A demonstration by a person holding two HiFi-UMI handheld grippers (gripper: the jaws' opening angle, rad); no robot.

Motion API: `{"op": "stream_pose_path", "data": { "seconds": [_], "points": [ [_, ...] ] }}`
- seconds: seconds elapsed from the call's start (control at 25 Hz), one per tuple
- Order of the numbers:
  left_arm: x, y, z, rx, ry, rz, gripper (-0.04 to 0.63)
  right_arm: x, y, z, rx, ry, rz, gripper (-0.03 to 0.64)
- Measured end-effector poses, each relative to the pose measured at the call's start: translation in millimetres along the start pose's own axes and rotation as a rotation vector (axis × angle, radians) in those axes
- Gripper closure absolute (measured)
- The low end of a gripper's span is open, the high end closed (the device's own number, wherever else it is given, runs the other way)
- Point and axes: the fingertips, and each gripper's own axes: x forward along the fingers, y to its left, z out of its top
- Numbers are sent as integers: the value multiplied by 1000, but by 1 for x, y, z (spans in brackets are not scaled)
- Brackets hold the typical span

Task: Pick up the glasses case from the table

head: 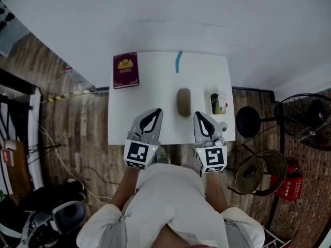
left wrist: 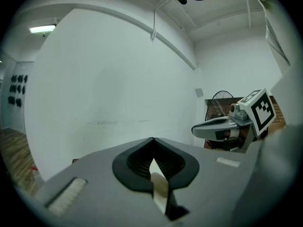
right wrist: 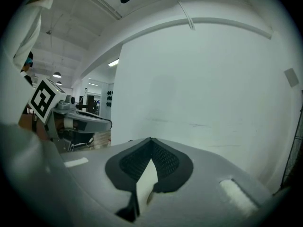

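Note:
An olive, oval glasses case (head: 183, 102) lies on the small white table (head: 155, 94), right of its middle. My left gripper (head: 156, 111) hovers over the table's near edge, just left of and nearer than the case, jaws shut and empty. My right gripper (head: 198, 115) is level with it, right of the case's near end, also shut on nothing. In the left gripper view the closed jaw tips (left wrist: 152, 139) point at a white wall, with the right gripper (left wrist: 222, 126) beside them. The right gripper view shows its own closed tips (right wrist: 151, 139) and the left gripper (right wrist: 80, 119). Both gripper views hide the case.
A maroon book (head: 125, 70) lies at the table's far left corner, and a blue strip (head: 178, 62) at the far edge. A small dark and yellow object (head: 217, 103) sits right of the case. A black stool (head: 248, 122), a fan (head: 307, 120) and a red extinguisher (head: 287, 185) stand to the right.

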Motion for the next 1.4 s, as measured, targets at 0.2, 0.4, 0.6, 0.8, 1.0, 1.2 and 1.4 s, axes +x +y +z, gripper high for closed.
{"op": "stream_pose_path", "data": {
  "seconds": [0.2, 0.4, 0.6, 0.8, 1.0, 1.2, 1.4],
  "points": [
    [17, 7, -14, -18, 25, -27, 577, 18, -6, -11, 0, 39, -39, 612],
    [34, 6, -30, -40, 55, -56, 577, 26, -16, -32, 27, 96, -79, 598],
    [51, 5, -44, -40, 86, -65, 577, 33, -23, -47, 24, 132, -69, 598],
    [66, 5, -56, -37, 116, -54, 577, 42, -36, -66, 48, 165, -57, 598],
    [81, 5, -73, -51, 155, -44, 577, 57, -47, -94, 82, 221, -41, 598],
    [94, 4, -93, -65, 208, -44, 577, 71, -49, -117, 108, 275, -11, 584],
    [107, -1, -111, -73, 252, -54, 577, 81, -52, -143, 135, 329, 8, 560]
  ]
}}
